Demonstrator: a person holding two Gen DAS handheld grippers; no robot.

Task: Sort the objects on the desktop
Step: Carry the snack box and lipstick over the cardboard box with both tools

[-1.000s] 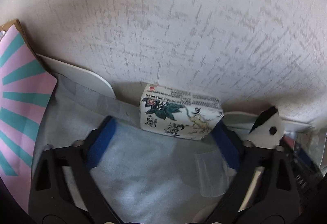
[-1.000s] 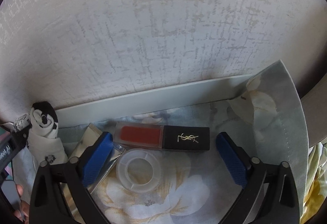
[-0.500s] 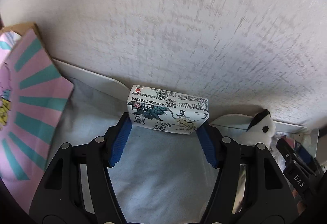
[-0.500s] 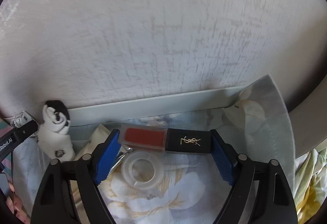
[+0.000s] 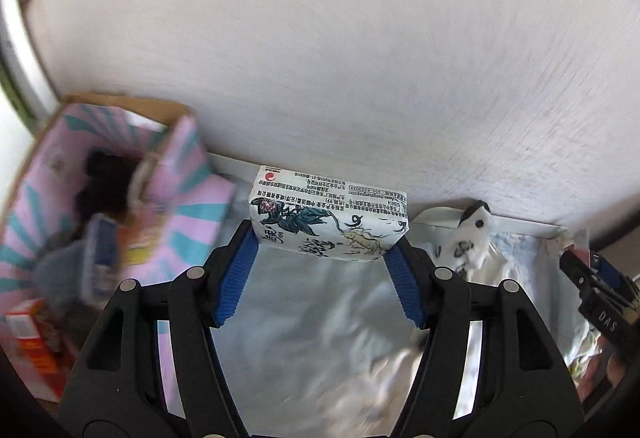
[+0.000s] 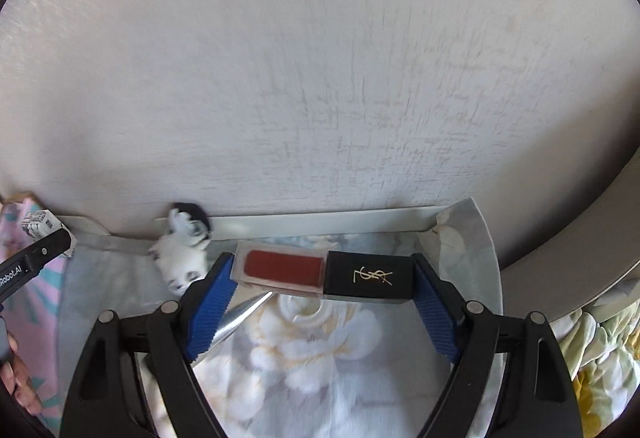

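Note:
My left gripper (image 5: 326, 238) is shut on a white printed packet (image 5: 328, 218) and holds it above the pale cloth (image 5: 312, 338). My right gripper (image 6: 322, 274) is shut on a red lip-gloss tube with a black cap (image 6: 324, 272), gripped end to end and lifted over the flowered cloth (image 6: 320, 358). A small black-and-white plush toy (image 6: 182, 250) lies by the wall; it also shows in the left wrist view (image 5: 472, 238).
A pink and teal cardboard box (image 5: 120, 206) with several items inside stands at the left. A red carton (image 5: 32, 346) is at its near corner. A silver foil strip (image 6: 236, 322) lies under my right gripper's left finger. The textured wall (image 6: 320, 78) is close ahead.
Both grippers closed on their objects and lifted them. The left gripper swung left, bringing the pink box into view. The clear tape ring under the right gripper is out of sight.

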